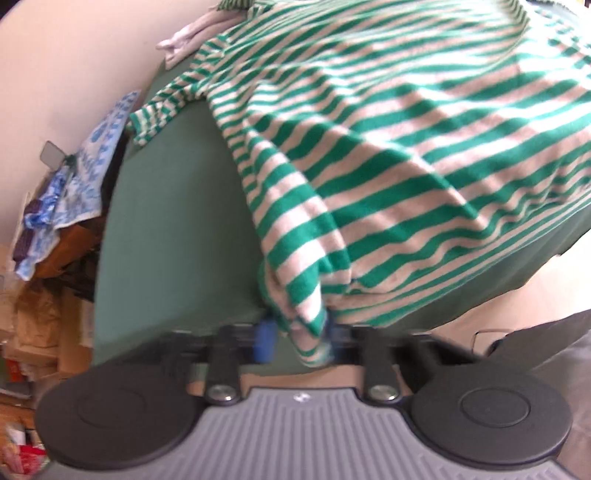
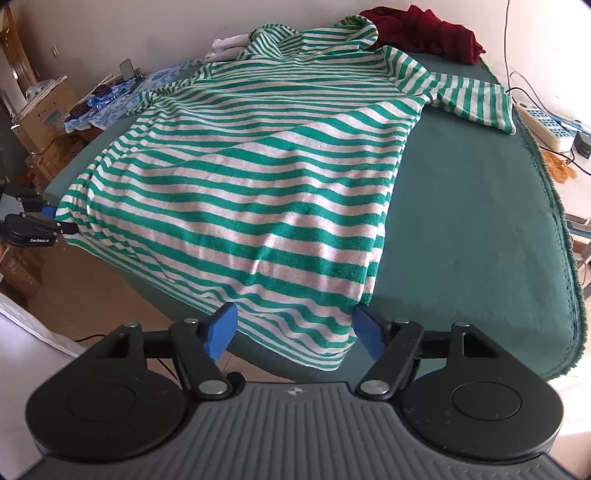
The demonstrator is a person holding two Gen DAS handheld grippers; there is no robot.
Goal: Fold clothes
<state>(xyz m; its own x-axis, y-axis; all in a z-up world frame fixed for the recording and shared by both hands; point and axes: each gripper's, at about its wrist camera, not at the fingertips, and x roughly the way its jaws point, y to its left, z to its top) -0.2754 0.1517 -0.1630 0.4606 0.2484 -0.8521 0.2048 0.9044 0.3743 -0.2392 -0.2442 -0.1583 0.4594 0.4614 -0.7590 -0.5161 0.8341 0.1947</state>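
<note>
Along the left edge of the tabletop (image 2: 461,221), covered in green cloth, stand cardboard boxes (image 2: 40,110) and a blue patterned cloth (image 2: 110,99), so there is little free space on that side. The left claw (image 2: 55,218) sits at the near-left corner of the striped shirt (image 2: 258,177), clenched on a bunched fold of the hem (image 1: 306,332), with fabric pinched between its blue pads. The shirt lies spread flat, collar toward the far edge, and its hem hangs over the near edge of the tabletop. The right claw (image 2: 293,332) is released, its blue fingers (image 2: 221,328) standing wide on either side of the shirt's near-right hem corner without pressing it. To the right of the shirt the green cover is bare up to its fringed edge, with only the right sleeve (image 2: 476,103) lying across it. A dark red garment (image 2: 428,29) is heaped at the far-right corner. Past the right edge lie a power strip (image 2: 543,125) and cables.
</note>
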